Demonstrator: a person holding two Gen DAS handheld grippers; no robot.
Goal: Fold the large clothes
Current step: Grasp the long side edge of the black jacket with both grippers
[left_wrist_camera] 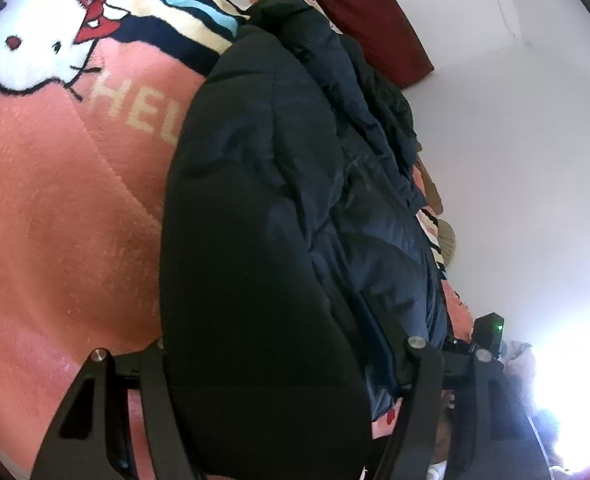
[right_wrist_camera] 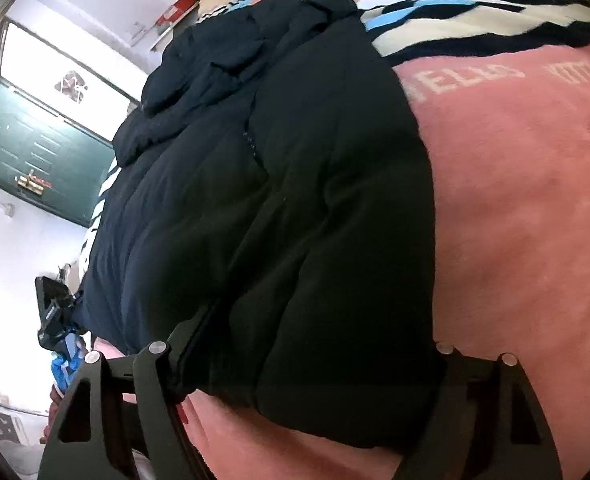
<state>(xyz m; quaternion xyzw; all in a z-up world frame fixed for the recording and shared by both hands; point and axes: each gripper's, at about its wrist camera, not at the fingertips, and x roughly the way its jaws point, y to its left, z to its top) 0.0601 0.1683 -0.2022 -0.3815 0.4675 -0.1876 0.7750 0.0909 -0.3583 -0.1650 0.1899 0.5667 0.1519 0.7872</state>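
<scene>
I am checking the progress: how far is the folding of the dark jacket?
Done: the dark puffer jacket lies in a narrow bundle on the pink blanket. In hand: left gripper and right gripper both straddle its near end. Left: folding it shorter.

The jacket (right_wrist_camera: 279,208) is black with a navy sheen. The blanket (left_wrist_camera: 63,216) is salmon pink with cream lettering, a white cat with a red bow, and navy, cream and light-blue stripes. The pillow (left_wrist_camera: 367,12) is dark red; the door (right_wrist_camera: 35,148) is dark green.
</scene>
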